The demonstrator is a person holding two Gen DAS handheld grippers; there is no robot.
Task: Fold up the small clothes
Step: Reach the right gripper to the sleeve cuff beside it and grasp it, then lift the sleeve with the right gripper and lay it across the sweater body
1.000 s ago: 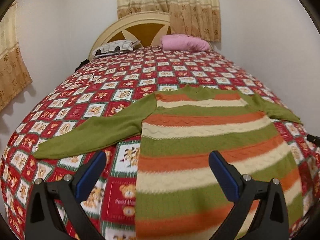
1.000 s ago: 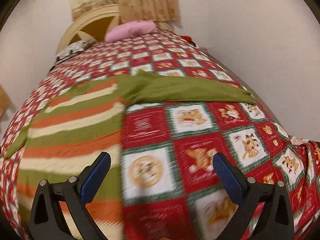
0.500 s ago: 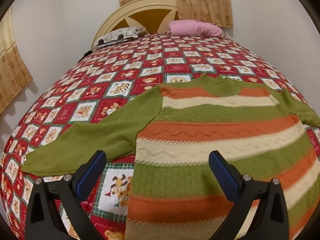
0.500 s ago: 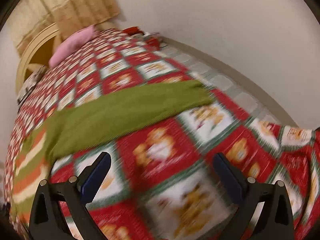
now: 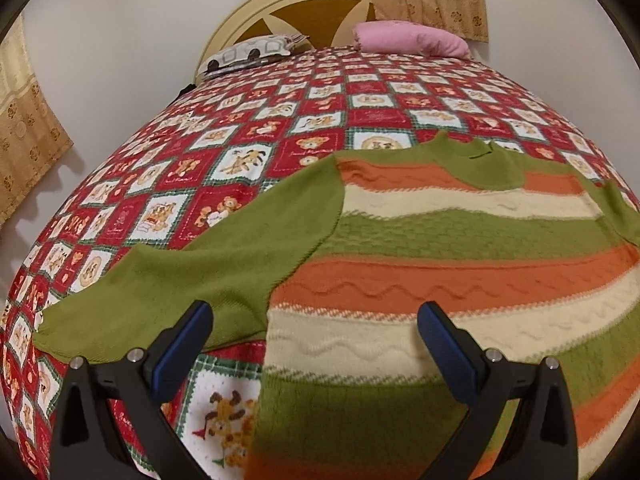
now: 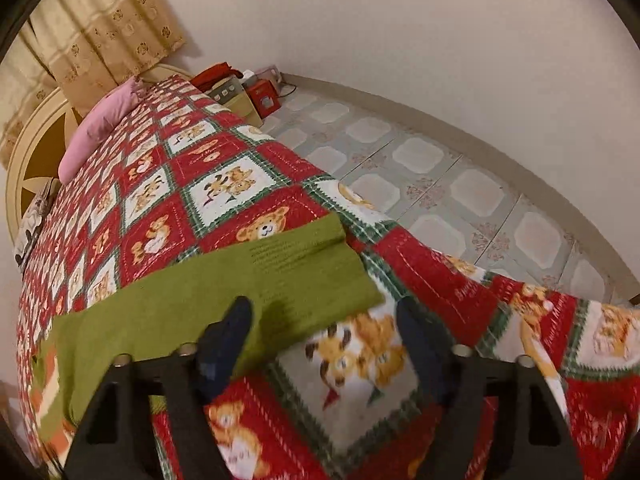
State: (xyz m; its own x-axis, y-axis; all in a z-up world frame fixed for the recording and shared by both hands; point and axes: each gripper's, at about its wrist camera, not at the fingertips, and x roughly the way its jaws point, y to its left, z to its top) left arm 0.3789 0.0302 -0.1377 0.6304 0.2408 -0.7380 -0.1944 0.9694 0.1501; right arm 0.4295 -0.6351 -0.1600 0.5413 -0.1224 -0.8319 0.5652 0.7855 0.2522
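So we've got this knit sweater [image 5: 460, 272] laid flat and face up on the bed, on top of a red patchwork quilt [image 5: 248, 136] covered in little bear squares. The body is chunky horizontal stripes in orange, cream and olive green with wavy cable texture, and the collar and both sleeves are plain olive. One sleeve [image 5: 192, 284] is stretched out sideways over the quilt. Our left gripper [image 5: 312, 344] hangs over the spot where that sleeve meets the body, blue pads spread wide with nothing between them. Our right gripper [image 6: 324, 332] is down by the cuff end of the other sleeve [image 6: 248, 300], close to the bed's edge above the tiled floor [image 6: 440, 168]; its jaws are closing, one finger over the green knit, the other over bare quilt, nothing pinched so far.
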